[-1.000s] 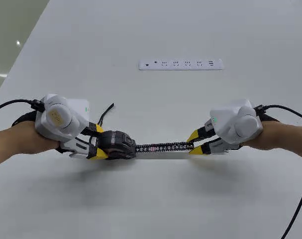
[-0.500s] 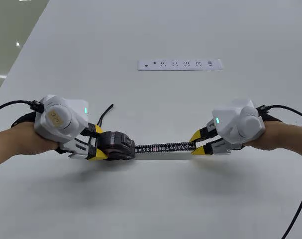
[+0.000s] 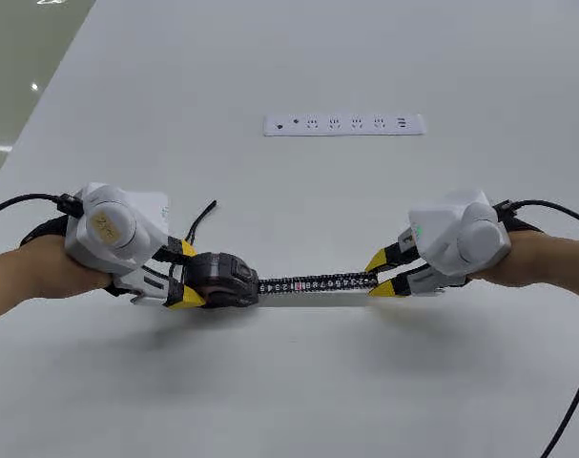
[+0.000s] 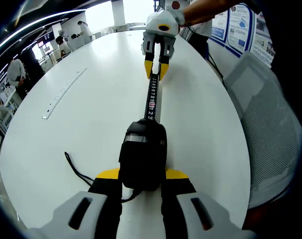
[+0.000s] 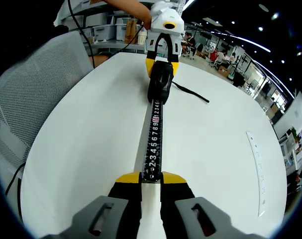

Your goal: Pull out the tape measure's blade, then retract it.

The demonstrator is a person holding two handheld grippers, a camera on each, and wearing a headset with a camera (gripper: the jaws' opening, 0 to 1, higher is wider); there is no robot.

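At the near part of the white surface (image 3: pixel 299 382), in the head view, I have the left gripper (image 3: pixel 188 273) clamped around the black tape measure (image 3: pixel 222 279). The right gripper (image 3: pixel 377 275) is pinched on the free end of its blade (image 3: pixel 313 283). Over the last 1 second the right gripper has edged outward, away from the case, while the case has held its place. The exposed run of numbered blade is slightly longer than it was. A power strip (image 3: pixel 344 124) lies well behind, apart from the work.

In the left gripper view, the tape measure (image 4: pixel 143 154) sits gripped between my 2 yellow-tipped jaws, low over the surface. The blade (image 4: pixel 152 99) runs straight ahead to the right gripper (image 4: pixel 155 69), which is closed on its tip. A thin black strap (image 4: pixel 76 169) trails from the case across the surface.

In the right gripper view, my jaws are drawn narrow on the blade's end. The blade (image 5: pixel 153 139) stretches flat and untwisted to the case (image 5: pixel 159 84), which the left gripper (image 5: pixel 160 62) holds.

My reading is that the pull-out is under way but slow, with only a short length drawn so far. The retraction has not yet begun. I judge that if the tip were let go abruptly, the blade could snap back hard.
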